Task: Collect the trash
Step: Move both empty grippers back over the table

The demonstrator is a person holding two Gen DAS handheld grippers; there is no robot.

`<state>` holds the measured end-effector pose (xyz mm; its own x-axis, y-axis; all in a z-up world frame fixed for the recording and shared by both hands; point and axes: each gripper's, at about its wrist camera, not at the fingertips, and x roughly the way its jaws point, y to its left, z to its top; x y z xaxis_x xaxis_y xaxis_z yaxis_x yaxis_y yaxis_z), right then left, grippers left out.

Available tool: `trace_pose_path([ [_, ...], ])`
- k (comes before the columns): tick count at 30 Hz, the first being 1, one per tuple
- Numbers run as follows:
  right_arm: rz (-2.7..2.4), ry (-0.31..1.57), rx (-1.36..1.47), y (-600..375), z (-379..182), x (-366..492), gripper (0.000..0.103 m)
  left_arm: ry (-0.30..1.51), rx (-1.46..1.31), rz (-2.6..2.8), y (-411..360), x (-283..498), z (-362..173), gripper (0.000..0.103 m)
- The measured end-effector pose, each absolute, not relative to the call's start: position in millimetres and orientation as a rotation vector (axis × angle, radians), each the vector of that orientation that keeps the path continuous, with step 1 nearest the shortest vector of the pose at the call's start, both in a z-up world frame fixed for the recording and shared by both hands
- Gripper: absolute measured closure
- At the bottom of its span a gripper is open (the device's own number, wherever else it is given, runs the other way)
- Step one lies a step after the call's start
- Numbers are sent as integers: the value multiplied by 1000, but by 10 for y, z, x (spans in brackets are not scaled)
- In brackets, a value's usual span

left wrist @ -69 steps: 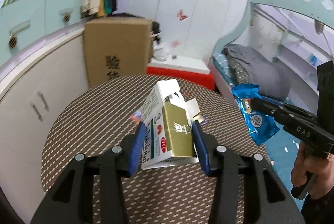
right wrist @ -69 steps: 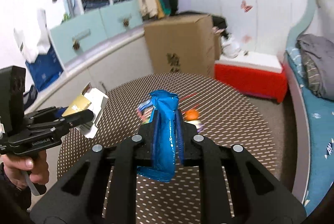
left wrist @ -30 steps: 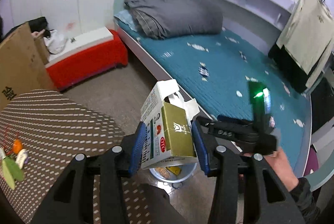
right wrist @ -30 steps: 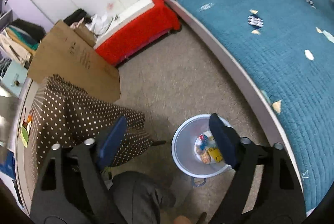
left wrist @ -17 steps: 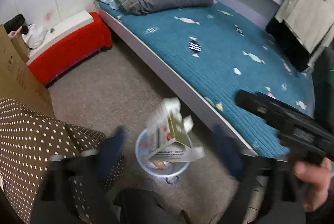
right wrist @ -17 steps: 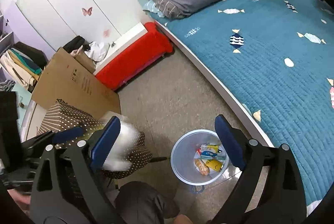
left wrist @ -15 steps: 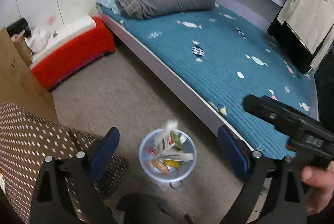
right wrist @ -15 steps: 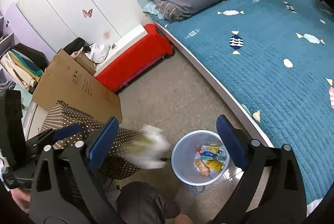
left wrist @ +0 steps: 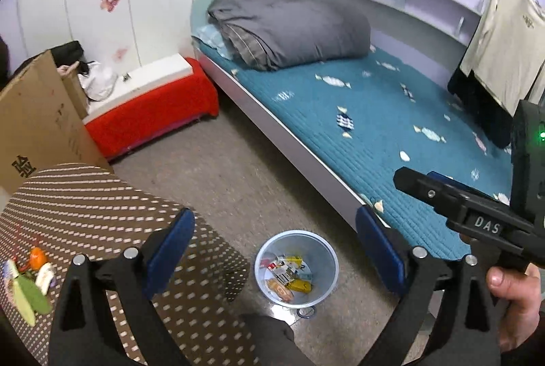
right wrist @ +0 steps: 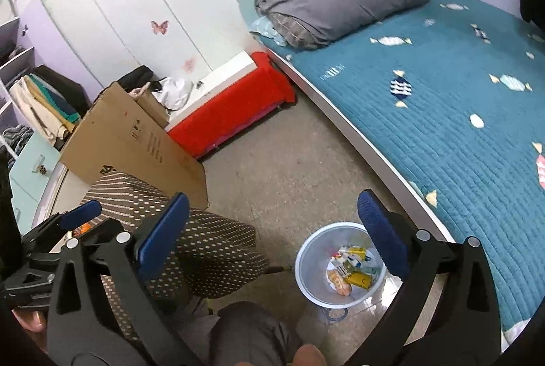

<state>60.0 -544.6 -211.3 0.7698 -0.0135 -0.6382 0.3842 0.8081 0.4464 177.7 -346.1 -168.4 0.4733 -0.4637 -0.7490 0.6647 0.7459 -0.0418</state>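
Observation:
A small clear waste bin (left wrist: 325, 280) stands on the floor beside the bed, and wrappers and a carton (left wrist: 289, 269) lie in it. My left gripper (left wrist: 272, 223) hangs above it, open, with nothing between its blue pads. My right gripper (right wrist: 272, 206) is also open and bare, above and left of the same bin (right wrist: 305, 280). Each gripper shows at the edge of the other's view: the right gripper's finger (left wrist: 425, 187) and the left gripper's finger (right wrist: 80, 217). More trash, an orange scrap (left wrist: 37, 257) and a green wrapper (left wrist: 32, 296), lies on the dotted table (left wrist: 102, 195).
A bed with a teal quilt (left wrist: 374, 127) borders the bin on the right. A red bench (left wrist: 153, 113) and a cardboard box (left wrist: 37, 124) stand behind the table. A person's knee (right wrist: 245, 332) is just below the bin. A hand (left wrist: 514, 301) grips the right tool.
My left gripper opened and the carton it held dropped into the bin. The right gripper, open and without its blue bag, has risen a little, so the bin sits lower in its view.

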Motion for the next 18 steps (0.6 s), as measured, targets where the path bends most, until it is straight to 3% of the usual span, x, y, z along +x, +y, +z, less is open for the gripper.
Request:
trace_pose_path([
  [18,-14,671,372,-4146,-1368,961,6,669,126,-518,-2034,1587,-1053,9],
])
